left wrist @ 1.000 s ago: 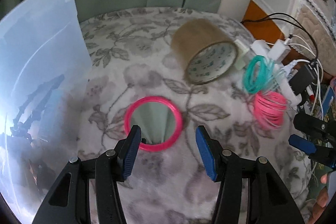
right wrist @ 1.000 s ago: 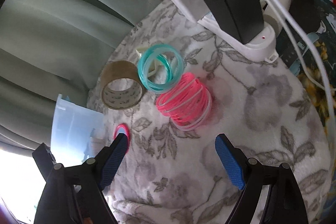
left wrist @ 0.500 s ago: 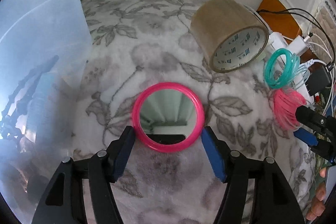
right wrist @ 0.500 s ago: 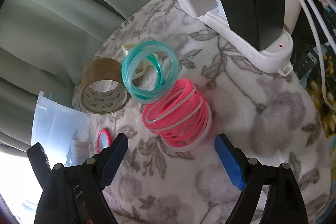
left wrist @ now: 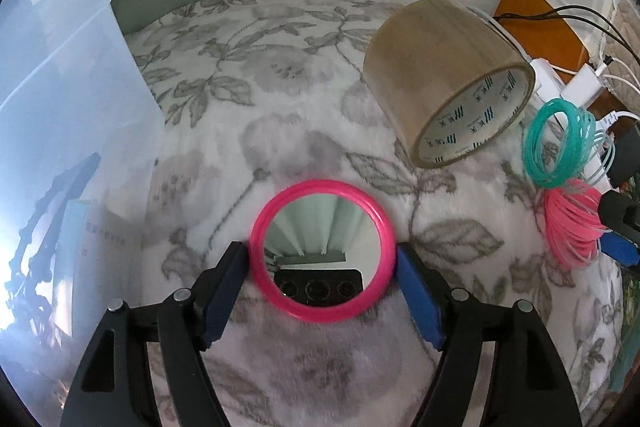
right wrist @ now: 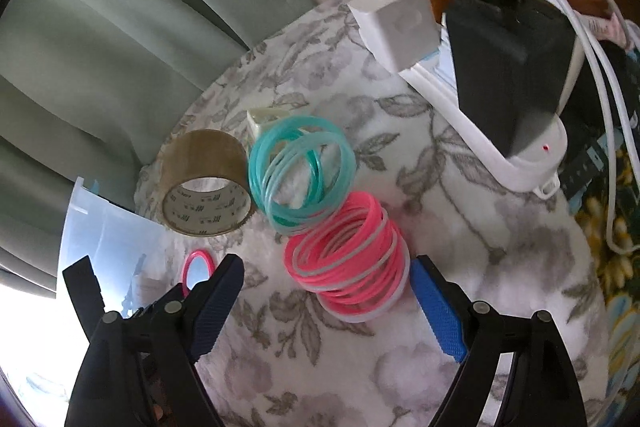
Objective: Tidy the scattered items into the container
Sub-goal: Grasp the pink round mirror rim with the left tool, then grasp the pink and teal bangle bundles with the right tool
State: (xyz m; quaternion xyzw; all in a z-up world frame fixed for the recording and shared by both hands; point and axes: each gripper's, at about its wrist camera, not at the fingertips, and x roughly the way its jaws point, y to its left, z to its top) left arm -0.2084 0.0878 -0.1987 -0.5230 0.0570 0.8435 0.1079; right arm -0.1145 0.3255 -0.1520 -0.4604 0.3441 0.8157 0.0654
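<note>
A round pink-rimmed mirror (left wrist: 322, 251) lies flat on the floral cloth. My left gripper (left wrist: 322, 279) is open with one finger on each side of the mirror, at its rim. A pink spring coil (right wrist: 349, 267) lies between the open fingers of my right gripper (right wrist: 326, 301). A teal spring coil (right wrist: 300, 173) and a brown tape roll (right wrist: 204, 183) lie just beyond it. The clear plastic container (left wrist: 60, 131) stands at the left. The mirror also shows in the right wrist view (right wrist: 196, 265).
A white power strip (right wrist: 492, 131) with a white charger (right wrist: 394, 23), a black adapter (right wrist: 508, 67) and several cables sits at the table's right side. Green curtains (right wrist: 100, 39) hang behind the table. A small cream object (right wrist: 262, 119) lies behind the teal coil.
Both grippers have moved forward. My left fingers now flank the mirror at its rim. My right fingers now flank the pink coil. Both stay open.
</note>
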